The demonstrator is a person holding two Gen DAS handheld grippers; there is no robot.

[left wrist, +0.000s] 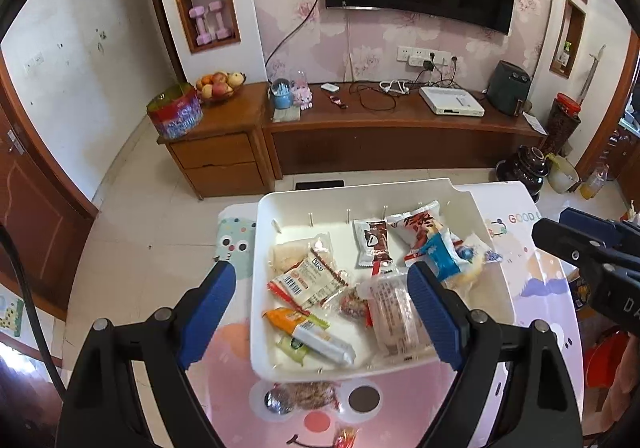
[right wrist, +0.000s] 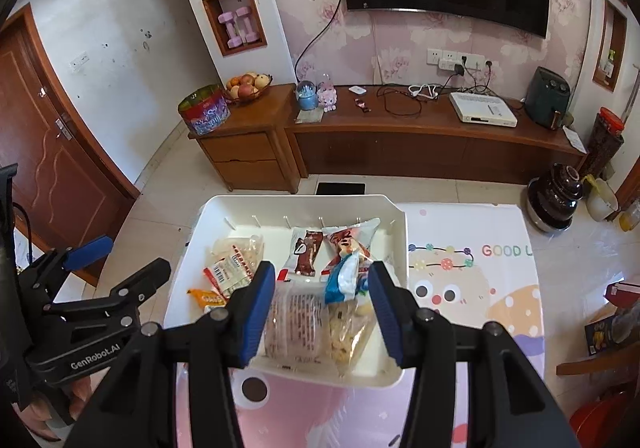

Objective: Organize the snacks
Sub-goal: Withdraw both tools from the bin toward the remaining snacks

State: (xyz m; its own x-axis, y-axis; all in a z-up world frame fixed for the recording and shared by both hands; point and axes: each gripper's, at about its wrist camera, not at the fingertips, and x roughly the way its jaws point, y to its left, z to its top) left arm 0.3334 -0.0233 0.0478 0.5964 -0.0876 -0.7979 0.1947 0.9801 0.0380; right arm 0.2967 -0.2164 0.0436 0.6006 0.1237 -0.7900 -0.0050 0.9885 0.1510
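A white tray (left wrist: 360,192) on the pink cartoon table holds several snack packets: a brown chocolate one (left wrist: 374,242), a red one (left wrist: 416,228), a blue one (left wrist: 444,256), a clear cracker pack (left wrist: 392,312) and an orange one (left wrist: 288,318). My left gripper (left wrist: 322,288) hangs over the tray's near half, jaws wide open and holding nothing. My right gripper (right wrist: 322,288) is open above the clear cracker pack (right wrist: 296,324) and the blue packet (right wrist: 344,276); its pads touch neither. Each gripper shows at the edge of the other's view: the right gripper (left wrist: 580,252), the left gripper (right wrist: 104,272).
Outside the tray, near its front rim, lie a brown snack (left wrist: 312,396), a foil ball (left wrist: 278,400) and a red candy (left wrist: 346,438). The tablecloth (right wrist: 480,288) stretches right of the tray. Beyond the table are tiled floor and a wooden TV cabinet (left wrist: 400,128).
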